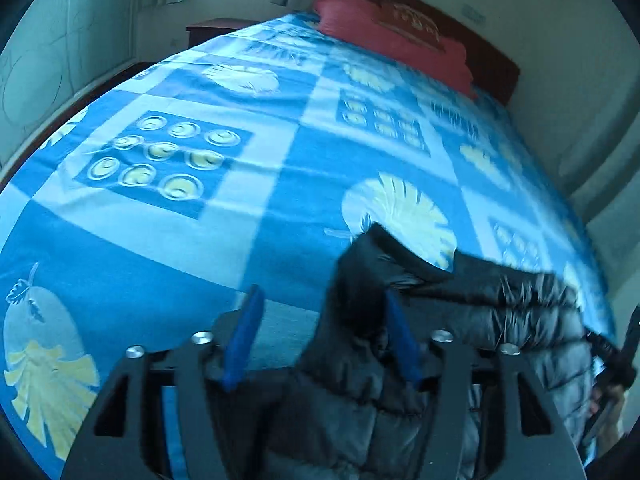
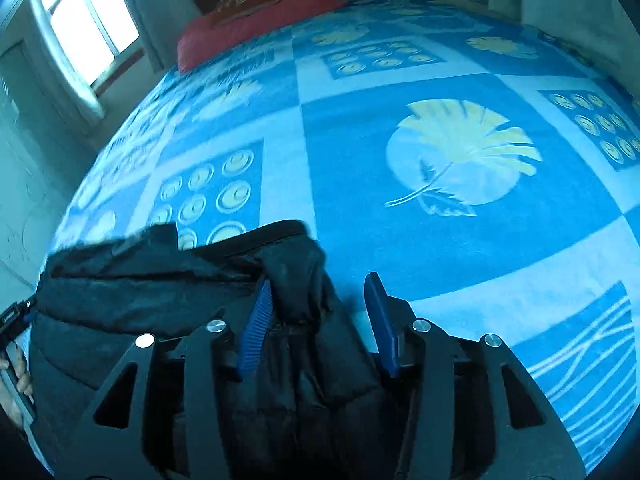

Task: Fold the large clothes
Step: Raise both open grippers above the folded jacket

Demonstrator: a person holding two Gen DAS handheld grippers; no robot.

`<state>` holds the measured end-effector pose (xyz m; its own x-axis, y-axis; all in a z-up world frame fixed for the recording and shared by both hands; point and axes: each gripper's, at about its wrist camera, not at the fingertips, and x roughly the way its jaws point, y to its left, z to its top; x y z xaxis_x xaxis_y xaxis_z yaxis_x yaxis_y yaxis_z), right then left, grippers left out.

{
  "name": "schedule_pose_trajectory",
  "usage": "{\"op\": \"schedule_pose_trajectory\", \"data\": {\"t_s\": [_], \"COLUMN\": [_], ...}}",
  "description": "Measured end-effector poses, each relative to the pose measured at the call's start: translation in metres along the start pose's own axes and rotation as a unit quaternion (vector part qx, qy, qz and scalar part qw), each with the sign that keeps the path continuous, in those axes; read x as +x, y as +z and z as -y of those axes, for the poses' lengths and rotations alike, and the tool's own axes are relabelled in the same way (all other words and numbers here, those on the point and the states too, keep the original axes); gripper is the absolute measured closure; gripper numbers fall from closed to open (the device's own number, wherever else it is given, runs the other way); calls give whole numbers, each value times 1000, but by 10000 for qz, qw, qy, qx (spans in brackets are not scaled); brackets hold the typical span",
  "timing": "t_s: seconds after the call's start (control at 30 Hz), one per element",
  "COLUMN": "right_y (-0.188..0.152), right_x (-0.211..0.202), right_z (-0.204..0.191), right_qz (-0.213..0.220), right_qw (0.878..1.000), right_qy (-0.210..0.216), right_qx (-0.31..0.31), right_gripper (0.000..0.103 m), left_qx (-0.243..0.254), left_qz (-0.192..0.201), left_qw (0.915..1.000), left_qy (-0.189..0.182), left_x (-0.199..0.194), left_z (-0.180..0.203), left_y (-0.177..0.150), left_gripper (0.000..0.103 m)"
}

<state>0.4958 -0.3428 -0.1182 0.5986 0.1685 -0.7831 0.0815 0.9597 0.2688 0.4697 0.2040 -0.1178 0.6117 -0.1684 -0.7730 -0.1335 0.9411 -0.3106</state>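
Observation:
A black quilted puffer jacket (image 1: 500,308) hangs stretched between my two grippers above the bed; it also shows in the right wrist view (image 2: 132,280). My left gripper (image 1: 320,312) stands wide open, and a bunch of the jacket lies between its blue fingers (image 1: 246,332), against the right one. My right gripper (image 2: 318,300) is also wide open, with a bunch of jacket draped between its blue fingers (image 2: 380,320), against the left one. Each gripper shows at the far edge of the other's view.
A bed with a blue and white patterned blanket (image 1: 224,184) fills both views. A red pillow (image 1: 392,36) lies at the headboard (image 1: 492,60). A window with curtains (image 2: 80,32) and a dark nightstand (image 1: 216,28) stand beside the bed.

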Motion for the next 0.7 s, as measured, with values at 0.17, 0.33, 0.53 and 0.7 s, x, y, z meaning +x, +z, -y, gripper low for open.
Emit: {"op": "schedule_pose_trajectory", "data": {"t_s": [0.17, 0.33, 0.53, 0.7], "right_y": [1, 4, -3, -20], "right_x": [-32, -52, -55, -27], "right_z": [-32, -62, -115, -152], "right_qz": [371, 505, 456, 208], "right_qw": [9989, 9976, 9942, 9929], "right_qy": [-91, 152, 560, 679], "right_qx": [-275, -443, -791, -950], "right_gripper": [54, 54, 54, 54], "left_qx": [-10, 876, 1117, 979], "left_qz": [186, -176, 252, 167], "left_qw": [9998, 9947, 9934, 9940], "left_qy": [-88, 502, -89, -448], "left_x": [-26, -24, -54, -25], "left_z": [5, 29, 83, 146], "left_y": [9, 8, -7, -32], "left_gripper": [38, 38, 38, 38]}}
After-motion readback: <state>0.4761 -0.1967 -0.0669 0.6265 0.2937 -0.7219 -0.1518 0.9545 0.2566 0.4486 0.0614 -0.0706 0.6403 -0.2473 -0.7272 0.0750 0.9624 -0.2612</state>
